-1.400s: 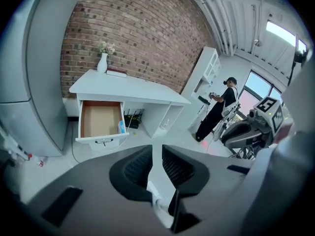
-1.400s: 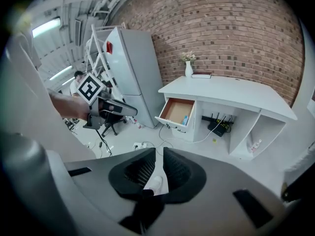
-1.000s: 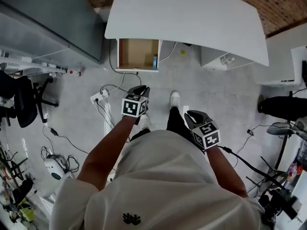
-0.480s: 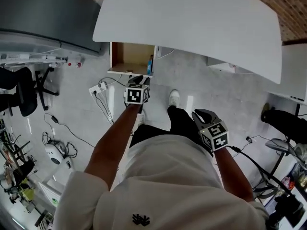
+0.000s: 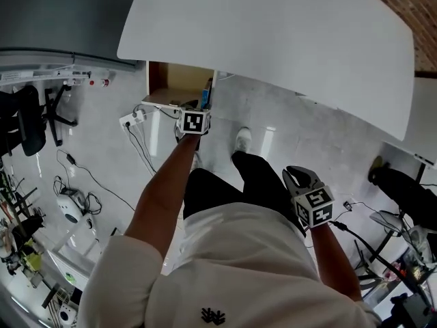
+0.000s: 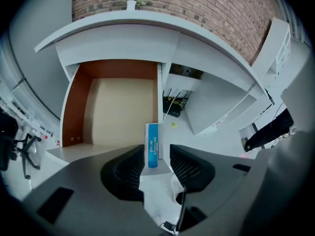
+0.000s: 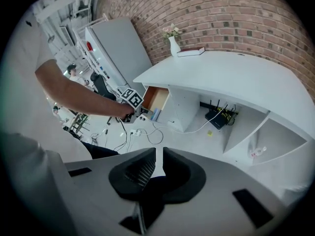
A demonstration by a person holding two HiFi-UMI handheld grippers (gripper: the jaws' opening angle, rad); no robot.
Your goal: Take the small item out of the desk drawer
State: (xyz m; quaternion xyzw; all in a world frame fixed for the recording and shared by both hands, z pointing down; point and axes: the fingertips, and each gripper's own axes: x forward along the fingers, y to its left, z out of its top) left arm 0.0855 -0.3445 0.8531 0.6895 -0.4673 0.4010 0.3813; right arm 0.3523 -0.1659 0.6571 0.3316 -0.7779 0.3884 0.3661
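Smooth white desk top (image 5: 273, 39), wood-look drawer (image 6: 123, 112) (matt brown sides), rough brick wall (image 6: 206, 9)

Drawer (image 6: 118, 112) left and middle free; blue box (image 6: 152, 151) against right wall; desktop (image 6: 147, 26) overhangs rear.

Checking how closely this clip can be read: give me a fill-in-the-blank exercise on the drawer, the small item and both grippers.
1. The drawer under the white desk is ___.
2. The left gripper, jaws opening and pressing on nothing, faces a ___ box standing upright in the drawer's front right corner.
3. The right gripper, down by the person's side, holds ___.

Missing words: open; blue; nothing.
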